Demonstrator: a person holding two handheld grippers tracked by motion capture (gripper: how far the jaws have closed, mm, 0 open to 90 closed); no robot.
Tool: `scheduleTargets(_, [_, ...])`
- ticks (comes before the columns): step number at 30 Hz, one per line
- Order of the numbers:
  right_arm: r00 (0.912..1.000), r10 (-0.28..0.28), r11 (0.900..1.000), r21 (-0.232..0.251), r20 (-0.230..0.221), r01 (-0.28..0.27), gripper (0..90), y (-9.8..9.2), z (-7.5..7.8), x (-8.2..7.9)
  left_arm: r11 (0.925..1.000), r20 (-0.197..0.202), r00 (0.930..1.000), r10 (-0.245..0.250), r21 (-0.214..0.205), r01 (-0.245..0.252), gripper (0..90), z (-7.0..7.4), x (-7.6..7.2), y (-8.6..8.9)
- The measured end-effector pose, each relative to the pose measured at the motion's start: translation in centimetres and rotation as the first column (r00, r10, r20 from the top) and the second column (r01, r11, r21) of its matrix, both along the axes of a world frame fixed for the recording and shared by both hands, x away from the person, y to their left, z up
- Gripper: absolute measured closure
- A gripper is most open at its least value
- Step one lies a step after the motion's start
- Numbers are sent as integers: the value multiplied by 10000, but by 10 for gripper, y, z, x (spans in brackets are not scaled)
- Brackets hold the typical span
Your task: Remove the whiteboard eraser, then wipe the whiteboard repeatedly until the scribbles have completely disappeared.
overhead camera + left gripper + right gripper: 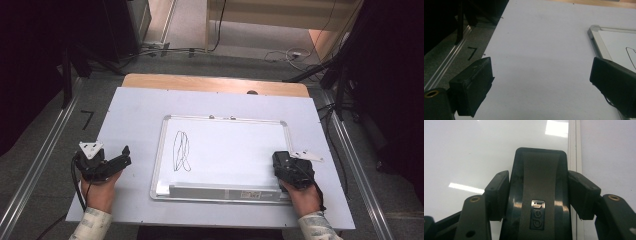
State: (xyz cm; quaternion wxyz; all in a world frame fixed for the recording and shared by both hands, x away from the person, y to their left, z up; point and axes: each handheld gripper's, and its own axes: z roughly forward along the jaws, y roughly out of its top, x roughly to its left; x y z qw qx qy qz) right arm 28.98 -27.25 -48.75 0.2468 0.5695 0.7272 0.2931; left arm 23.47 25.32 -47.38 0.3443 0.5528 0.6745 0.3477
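On whiteboard (225, 150), right gripper (537, 192) clamps eraser (540, 182).

High view overhead, facing forward-down; gripper views low, close; all share whiteboard (225, 150).

Count on the bench (135, 105): one whiteboard (225, 145), one scribble (181, 151), one eraser (540, 195), two grippers — left (124, 155), right (280, 162).

glossy whiteboard (230, 145) in a silvery metal frame, matt white table (135, 115), shiny dark plastic eraser (540, 195)
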Motion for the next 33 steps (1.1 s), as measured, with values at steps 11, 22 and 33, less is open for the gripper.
scheduleTargets(11, [9978, 325, 9994, 130, 579, -333, 368, 2, 9, -4, 10000, -9, 10000, 6, -73, -6, 51, 0, 0, 1])
scheduleTargets(22, [9962, 443, 9988, 160, 755, -456, 368, 2, 12, -6, 10000, 3, 10000, 40, -88, -40, 50, 0, -1, 1])
scheduleTargets(33, [9941, 627, 9973, 316, 888, -657, 367, 4, 18, -7, 9999, -8, 10000, 54, -133, -54, 51, 0, -1, 1])
